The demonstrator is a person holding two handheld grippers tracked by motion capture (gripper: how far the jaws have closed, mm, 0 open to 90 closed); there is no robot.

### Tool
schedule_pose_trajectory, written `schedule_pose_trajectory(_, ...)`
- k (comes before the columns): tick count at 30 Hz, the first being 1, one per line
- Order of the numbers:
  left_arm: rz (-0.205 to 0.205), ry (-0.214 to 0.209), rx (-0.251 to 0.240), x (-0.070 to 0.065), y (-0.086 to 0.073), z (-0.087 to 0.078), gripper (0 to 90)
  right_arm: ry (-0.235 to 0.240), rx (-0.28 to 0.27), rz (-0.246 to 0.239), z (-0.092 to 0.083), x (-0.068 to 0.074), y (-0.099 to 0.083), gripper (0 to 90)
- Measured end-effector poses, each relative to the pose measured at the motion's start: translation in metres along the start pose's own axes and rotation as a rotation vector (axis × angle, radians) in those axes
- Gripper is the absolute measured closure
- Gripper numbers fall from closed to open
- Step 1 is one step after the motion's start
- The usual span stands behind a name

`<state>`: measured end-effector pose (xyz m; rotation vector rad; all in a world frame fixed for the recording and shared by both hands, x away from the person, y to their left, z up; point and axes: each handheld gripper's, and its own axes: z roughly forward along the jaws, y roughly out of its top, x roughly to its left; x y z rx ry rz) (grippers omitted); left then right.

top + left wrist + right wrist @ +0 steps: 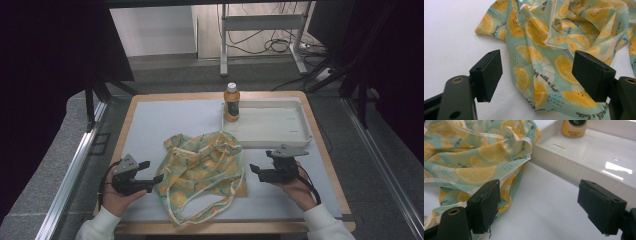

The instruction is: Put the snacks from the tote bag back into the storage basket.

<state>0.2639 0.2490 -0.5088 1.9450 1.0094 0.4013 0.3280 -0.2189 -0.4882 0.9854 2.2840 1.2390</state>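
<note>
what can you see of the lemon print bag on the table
The lemon print bag is thin, soft cloth, mint green with orange-yellow citrus slices and small black script, trimmed in cream. It lies crumpled and partly open on the white mat, its long cream straps looping toward the near edge. One corner seems to rest against the white tray. The left gripper sits open at its edge, not gripping it.

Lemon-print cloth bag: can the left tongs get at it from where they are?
Probably yes. The left tongs are open and point at the crumpled lemon-print cloth bag, whose near edge lies just ahead of them on the white mat, with nothing between.
</note>
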Motion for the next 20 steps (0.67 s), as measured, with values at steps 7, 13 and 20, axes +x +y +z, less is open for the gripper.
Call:
schedule_pose_trajectory(7, -0.001, 0.002, -0.004, 0.0005, 0.0007, -0.0009, 24.7, 0.003, -0.005, -0.008, -0.0006, 0.0009, 0.0004, 18.8)
schedule_pose_trajectory(13, 0.000, 0.003, -0.002, -0.0001, 0.0008, -0.0006, 24.7, 0.002, -0.010, -0.006, -0.0016, -0.0002, 0.0005, 18.8)
schedule_pose_trajectory(20, 0.000, 0.004, -0.006, 0.0006, 0.0014, -0.0018, 24.6, 0.001, -0.014, -0.002, -0.0028, -0.0009, 0.0005, 18.6)
